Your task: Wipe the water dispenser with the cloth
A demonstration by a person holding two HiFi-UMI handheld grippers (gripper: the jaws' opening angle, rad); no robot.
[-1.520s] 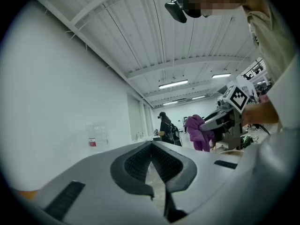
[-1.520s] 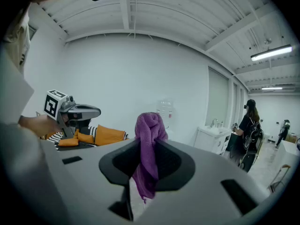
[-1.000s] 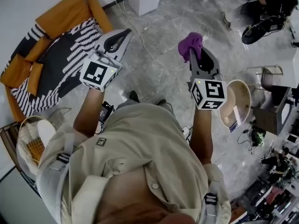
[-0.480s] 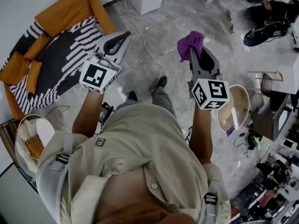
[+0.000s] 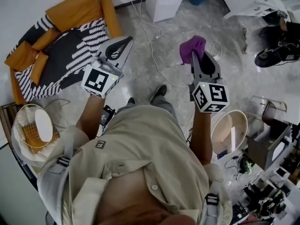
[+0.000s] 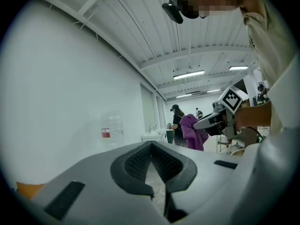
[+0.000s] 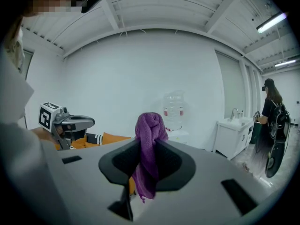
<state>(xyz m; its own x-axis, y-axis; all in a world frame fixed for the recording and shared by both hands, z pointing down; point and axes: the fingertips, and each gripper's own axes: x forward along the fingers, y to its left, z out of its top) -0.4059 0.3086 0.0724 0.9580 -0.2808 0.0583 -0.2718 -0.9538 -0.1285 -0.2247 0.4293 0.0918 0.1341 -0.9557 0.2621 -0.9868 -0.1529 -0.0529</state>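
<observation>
**Head view.** The person is walking across the floor (image 5: pixel 159 64). Compared with a second ago, one shoe has swung forward between the two grippers. The orange sofa (image 5: pixel 75 13) at far left and the white furniture along the far wall have slid nearer and further into frame. That suggests the approach to the appliance is under way and wiping has not begun. The left gripper (image 5: pixel 123 42) is held out with its jaws together and empty. The right gripper (image 5: pixel 200 55) carries the purple cloth (image 5: pixel 192 48) bunched at its tip, as it did before. I cannot pick out the water dispenser with confidence from this angle.

**Left gripper view.** The ribbed pads meet at their tips with nothing between them. The water dispenser (image 6: pixel 111 128) shows faintly against the far wall, left of the jaw line, its clear bottle carrying a red label. It is well apart from the gripper.

**Right gripper view.** The jaws are clamped on the cloth (image 7: pixel 150 130), which stands up above the pads and hangs down below them. The water dispenser (image 7: pixel 174 110) stands at the far wall, just right of the cloth in the frame and well apart from it. The heading looks about right, but ground remains to cover before the cloth can reach the dispenser.
</observation>
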